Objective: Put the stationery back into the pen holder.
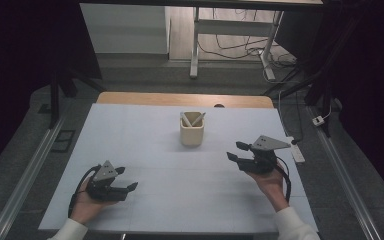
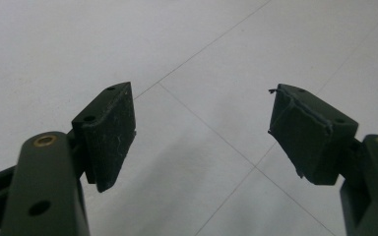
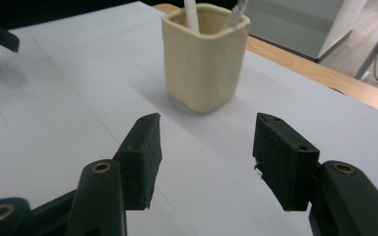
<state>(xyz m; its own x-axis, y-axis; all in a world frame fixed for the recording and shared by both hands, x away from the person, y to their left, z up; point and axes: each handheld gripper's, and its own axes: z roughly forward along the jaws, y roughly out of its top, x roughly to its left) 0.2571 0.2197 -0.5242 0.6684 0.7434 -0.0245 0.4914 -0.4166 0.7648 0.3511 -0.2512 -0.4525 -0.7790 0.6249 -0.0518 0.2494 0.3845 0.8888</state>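
Paper, white and creased into squares, covers most of the wooden table (image 1: 130, 97) and carries everything in the scene. Next in size is the cream square cup (image 1: 192, 131), which stands upright near the far middle of the sheet, apart from both hands; two pale sticks (image 1: 192, 119), maybe pens or straws, lean inside it in opposite corners, and I cannot tell which they are. The right gripper (image 1: 234, 151) is held just above the sheet on the right side, with its jaws wide and nothing between them; in the right gripper view (image 3: 204, 155) it faces the cup, which is near but not touched. The left gripper (image 1: 126, 178) rests low on the near left of the paper, well apart from the cup, and in the left gripper view (image 2: 202, 130) its jaws also stand wide over bare paper. My judgement is that the sticks are already placed in the cup and no other loose thing lies on the sheet, so the work seems either almost finished or, if the cup must be taken, not yet started.
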